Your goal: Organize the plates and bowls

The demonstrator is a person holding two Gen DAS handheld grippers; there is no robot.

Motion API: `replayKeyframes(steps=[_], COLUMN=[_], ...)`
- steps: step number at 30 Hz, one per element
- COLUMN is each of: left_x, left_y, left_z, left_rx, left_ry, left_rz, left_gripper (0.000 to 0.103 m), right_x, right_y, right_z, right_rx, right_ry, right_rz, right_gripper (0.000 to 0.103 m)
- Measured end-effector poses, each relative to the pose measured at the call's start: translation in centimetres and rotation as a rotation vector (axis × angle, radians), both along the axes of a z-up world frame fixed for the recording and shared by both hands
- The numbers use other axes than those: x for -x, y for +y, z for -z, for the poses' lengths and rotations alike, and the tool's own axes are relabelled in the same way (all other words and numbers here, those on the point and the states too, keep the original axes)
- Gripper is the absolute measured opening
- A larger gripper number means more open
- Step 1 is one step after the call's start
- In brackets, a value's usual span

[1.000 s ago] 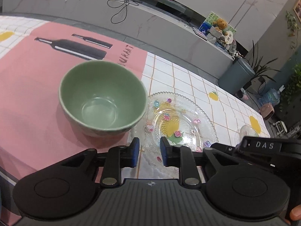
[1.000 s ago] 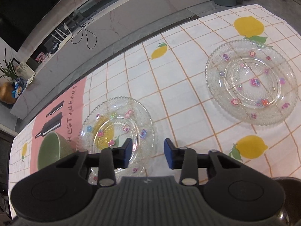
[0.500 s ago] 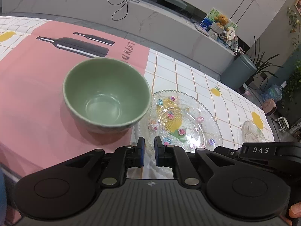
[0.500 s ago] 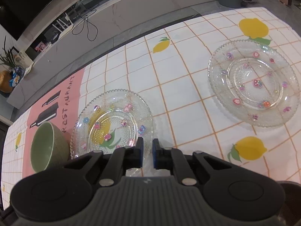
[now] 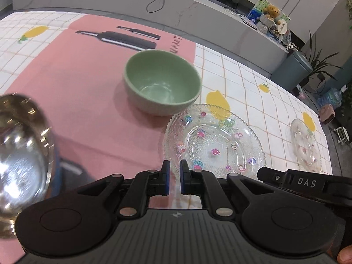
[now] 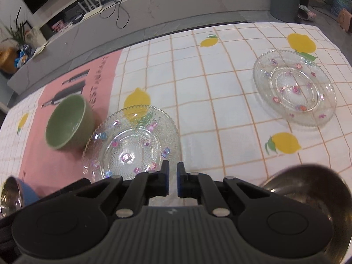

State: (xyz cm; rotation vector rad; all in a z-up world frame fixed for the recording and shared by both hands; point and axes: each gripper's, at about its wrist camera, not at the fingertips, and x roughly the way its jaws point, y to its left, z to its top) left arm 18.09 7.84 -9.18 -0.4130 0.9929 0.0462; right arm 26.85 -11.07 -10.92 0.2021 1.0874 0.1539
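Observation:
A clear glass plate (image 5: 213, 140) (image 6: 132, 145) with coloured fruit dots sits beside a green bowl (image 5: 162, 83) (image 6: 68, 125) on the pink mat. My left gripper (image 5: 173, 173) is shut on the plate's near left rim. My right gripper (image 6: 172, 171) is shut on the same plate's near right rim. The plate lies just in front of a lemon print (image 5: 216, 101) on the cloth. A second glass plate (image 6: 294, 90) (image 5: 305, 147) rests far off to the right, untouched.
A steel bowl (image 5: 22, 143) with a blue outside stands close at the near left edge. Another steel bowl (image 6: 308, 189) stands at the near right. Beyond the table's far edge runs a grey counter (image 5: 198, 19), with a bin (image 5: 292, 70) on the floor.
Both grippers have gone from open to shut at the plate's near rim. The plate has come toward the cameras, off the lemon print it covered. The steel bowls have entered view.

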Motion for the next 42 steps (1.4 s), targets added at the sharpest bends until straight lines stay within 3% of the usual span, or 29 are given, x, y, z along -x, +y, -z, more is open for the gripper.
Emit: replayKeyframes(steps=[9, 11, 14, 16, 17, 18, 19, 21, 23, 26, 32, 40, 42], left_x=[4.0, 4.1, 4.3, 4.4, 4.4, 4.5, 4.4, 4.1, 3.6, 2.8, 2.0, 1.7, 1.7], left_y=[1.5, 1.5, 1.4, 1.2, 1.2, 1.1, 1.1, 1.0, 0.9, 0.7, 0.7, 1.4, 1.4], left_z=[0.2, 0.3, 0.1, -0.2, -0.4, -0.5, -0.6, -0.6, -0.4, 0.1, 0.8, 1.8, 1.8], left_rx=[0.003, 0.017, -0.018, -0.065, -0.078, -0.083, -0.086, -0.092, -0.099, -0.108, -0.108, -0.028, -0.044], left_ry=[0.027, 0.025, 0.002, -0.029, -0.053, -0.073, -0.089, -0.108, -0.115, -0.114, -0.099, -0.053, -0.056], left_rz=[-0.024, -0.014, -0.006, -0.003, 0.003, 0.008, 0.009, 0.01, 0.01, 0.003, -0.001, -0.006, -0.011], left_gripper=[0.003, 0.003, 0.004, 0.01, 0.019, 0.029, 0.037, 0.039, 0.041, 0.041, 0.041, 0.04, 0.036], right_x=[4.7, 5.5, 6.3, 6.6, 6.6, 6.7, 6.6, 5.9, 4.9, 3.8, 2.4, 1.7, 1.8], right_y=[2.0, 2.4, 3.0, 3.3, 3.3, 3.1, 2.8, 2.1, 1.5, 1.4, 2.3, 1.3, 1.2], right_z=[0.2, 0.3, 0.7, 0.6, 0.4, 0.1, -0.2, -0.5, -0.4, -0.1, 0.9, 2.2, 2.3], right_rx=[0.029, -0.013, -0.011, 0.009, 0.015, 0.018, 0.019, 0.01, -0.015, -0.023, 0.06, -0.01, -0.025], right_ry=[-0.011, -0.008, -0.004, -0.032, -0.055, -0.084, -0.109, -0.134, -0.123, -0.115, -0.107, -0.016, -0.014], right_rz=[-0.109, -0.14, -0.157, -0.17, -0.173, -0.169, -0.159, -0.132, -0.12, -0.102, -0.105, -0.06, -0.058], right_gripper=[0.0, 0.0, 0.0, 0.003, 0.003, 0.008, 0.022, 0.036, 0.034, 0.034, 0.037, 0.037, 0.036])
